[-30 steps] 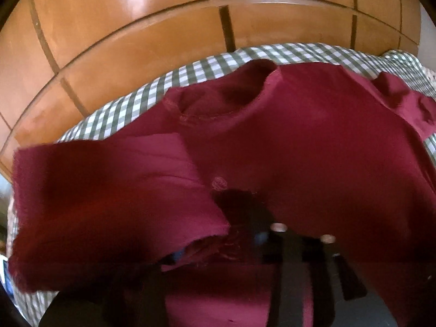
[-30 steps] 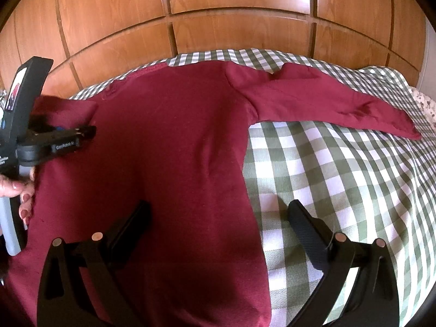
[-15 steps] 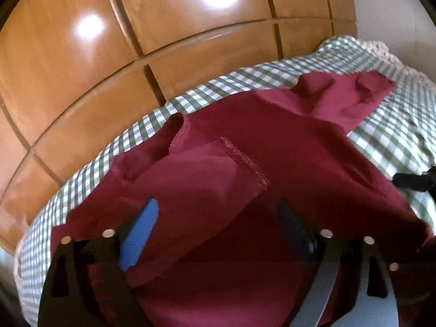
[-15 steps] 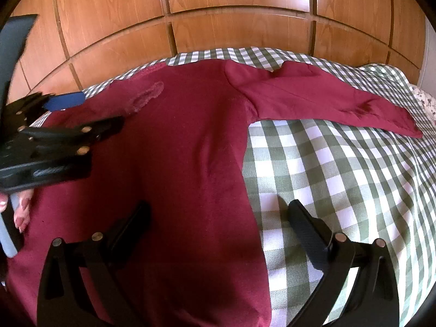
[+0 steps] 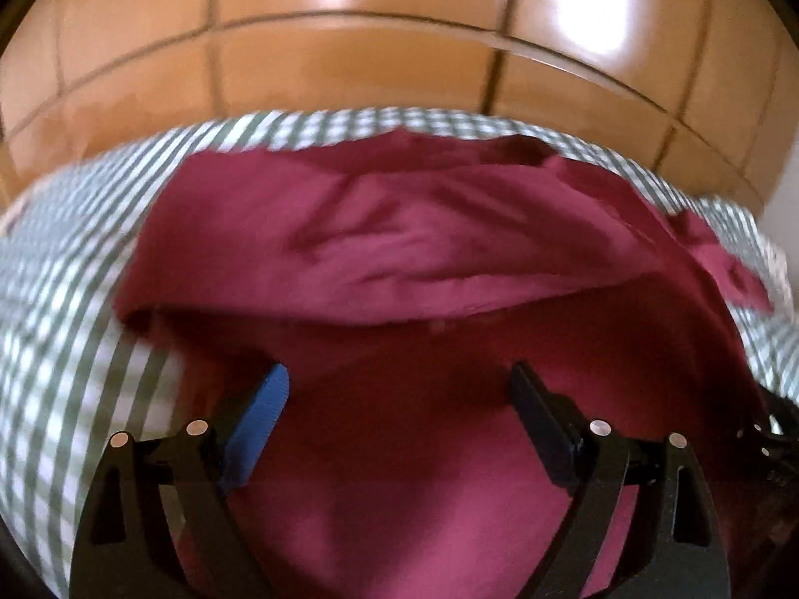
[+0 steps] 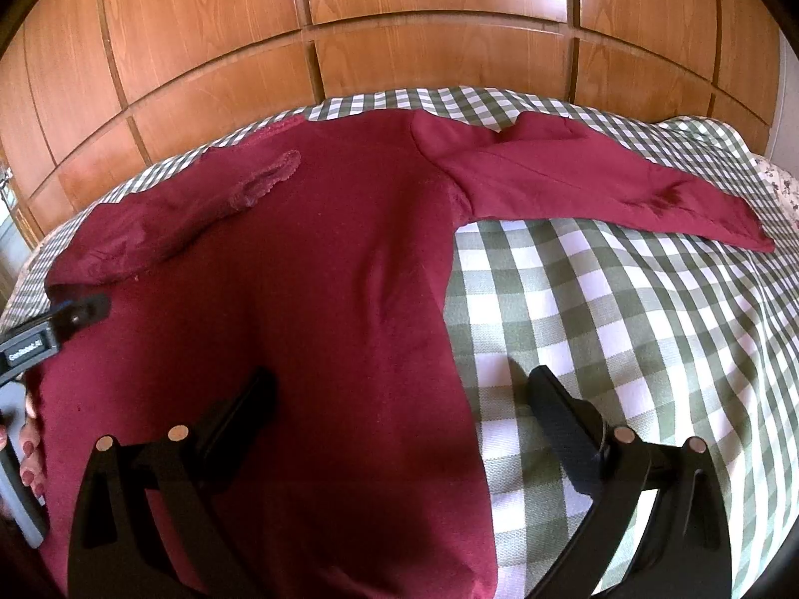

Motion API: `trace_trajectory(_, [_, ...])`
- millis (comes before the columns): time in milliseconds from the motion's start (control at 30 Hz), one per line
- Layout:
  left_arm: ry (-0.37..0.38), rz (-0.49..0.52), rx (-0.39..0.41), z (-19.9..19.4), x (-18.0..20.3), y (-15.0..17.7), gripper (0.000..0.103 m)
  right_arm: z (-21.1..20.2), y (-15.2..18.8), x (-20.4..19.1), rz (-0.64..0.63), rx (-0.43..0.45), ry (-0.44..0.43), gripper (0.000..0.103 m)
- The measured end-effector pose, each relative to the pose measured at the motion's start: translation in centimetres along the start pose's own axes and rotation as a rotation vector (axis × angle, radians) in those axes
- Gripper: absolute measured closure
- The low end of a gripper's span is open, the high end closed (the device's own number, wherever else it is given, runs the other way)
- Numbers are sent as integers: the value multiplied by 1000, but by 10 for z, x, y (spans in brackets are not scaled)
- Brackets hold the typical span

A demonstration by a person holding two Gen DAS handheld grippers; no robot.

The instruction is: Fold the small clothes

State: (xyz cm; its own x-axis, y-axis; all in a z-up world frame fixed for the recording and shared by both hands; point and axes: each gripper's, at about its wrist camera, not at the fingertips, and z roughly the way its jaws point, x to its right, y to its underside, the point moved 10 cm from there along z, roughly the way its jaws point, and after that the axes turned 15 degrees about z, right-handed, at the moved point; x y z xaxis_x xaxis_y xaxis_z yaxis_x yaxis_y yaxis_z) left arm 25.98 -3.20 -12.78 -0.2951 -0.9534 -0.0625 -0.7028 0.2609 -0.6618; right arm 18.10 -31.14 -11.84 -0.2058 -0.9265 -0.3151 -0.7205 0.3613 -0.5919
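Note:
A maroon long-sleeved shirt (image 6: 349,249) lies spread on the checked bed cover (image 6: 624,349). Its left sleeve (image 6: 199,219) is folded inward and rests across the chest. The other sleeve (image 6: 599,184) stretches out flat to the right. My left gripper (image 5: 398,372) is open above the shirt (image 5: 424,249), with nothing between its fingers; it also shows at the left edge of the right wrist view (image 6: 75,314). My right gripper (image 6: 402,377) is open too, hovering over the shirt's right side seam, one finger above cloth and one above the cover.
A wooden panelled wall (image 6: 399,0) rises right behind the bed. The green-and-white cover (image 5: 65,299) shows to the left of the shirt and widely to its right. A hand (image 6: 30,449) holds the left gripper's handle at the lower left.
The left gripper let go of the sleeve, which now lies folded over the shirt's chest, and it drew back toward the shirt's left edge while rolling. The right gripper stayed still.

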Motion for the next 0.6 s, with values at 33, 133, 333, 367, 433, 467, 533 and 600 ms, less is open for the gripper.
trace_trajectory(33, [15,-24,-2,-1,-5,6,14,-2,-1,1,5,7,-1,2])
trace_trajectory(133, [34,-43,29,-12,-8,14,14,-16,-6,5,52,51,-37,2])
trace_trajectory(333, [40,-23,36,-13,-7,16,14,-28,-35,44,298,26,-193,3])
trace_trajectory(367, [43,-25,35,-12,-7,15,14,-27,-40,55,343,26,-200,4])
trace_trajectory(433, [46,-25,36,-12,-6,15,13,-22,-56,82,454,35,-202,16])
trace_trajectory(467, [47,-23,35,-12,-5,15,12,-19,-63,94,492,40,-193,19])
trace_trajectory(533, [52,-23,32,-11,-5,15,11,-11,-75,119,557,49,-160,28])
trace_trajectory(600, [58,-20,26,-9,-4,15,9,-4,-90,136,606,65,-172,29])
